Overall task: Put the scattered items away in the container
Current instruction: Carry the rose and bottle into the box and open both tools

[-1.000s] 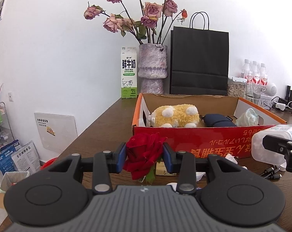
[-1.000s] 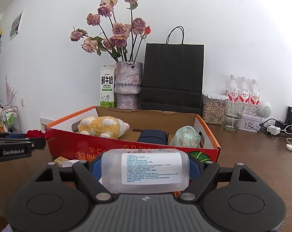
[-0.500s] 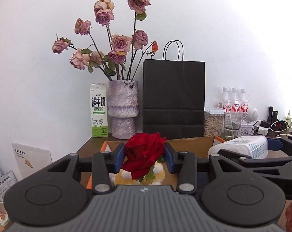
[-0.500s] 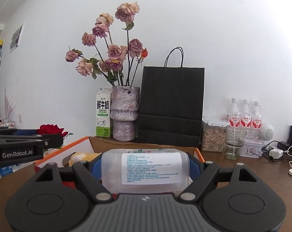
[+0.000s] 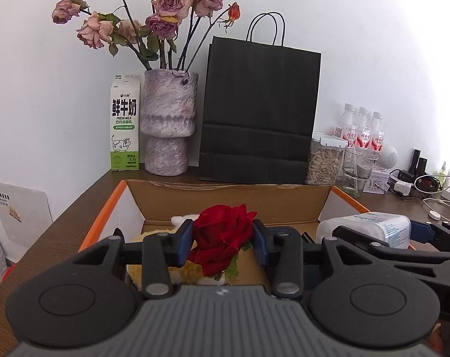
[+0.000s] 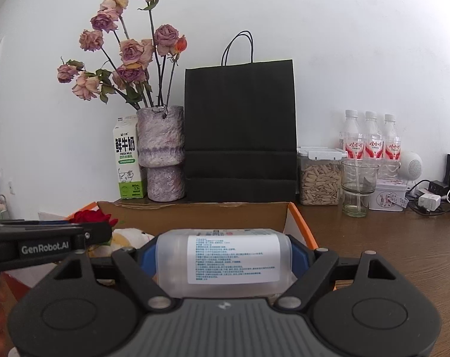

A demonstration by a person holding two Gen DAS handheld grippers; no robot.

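Observation:
My left gripper [image 5: 223, 242] is shut on a red rose [image 5: 222, 238] and holds it above the open orange cardboard box [image 5: 225, 205], over a yellow plush toy [image 5: 153, 238] inside. My right gripper [image 6: 223, 260] is shut on a translucent white bottle [image 6: 225, 260] with a printed label, held sideways over the box's right part [image 6: 296, 223]. The bottle [image 5: 370, 227] shows at the right in the left wrist view. The rose [image 6: 91, 217] and left gripper show at the left in the right wrist view.
Behind the box stand a milk carton [image 5: 125, 128], a vase of dried roses [image 5: 168, 125], a black paper bag [image 5: 259, 113], a seed jar [image 5: 323, 160], a glass [image 5: 356, 172] and water bottles [image 5: 362, 128]. Chargers and cables [image 5: 424, 184] lie at right on the wooden table [image 6: 388, 244].
Both grippers have risen from in front of the box and moved forward over it. Each keeps hold of its item.

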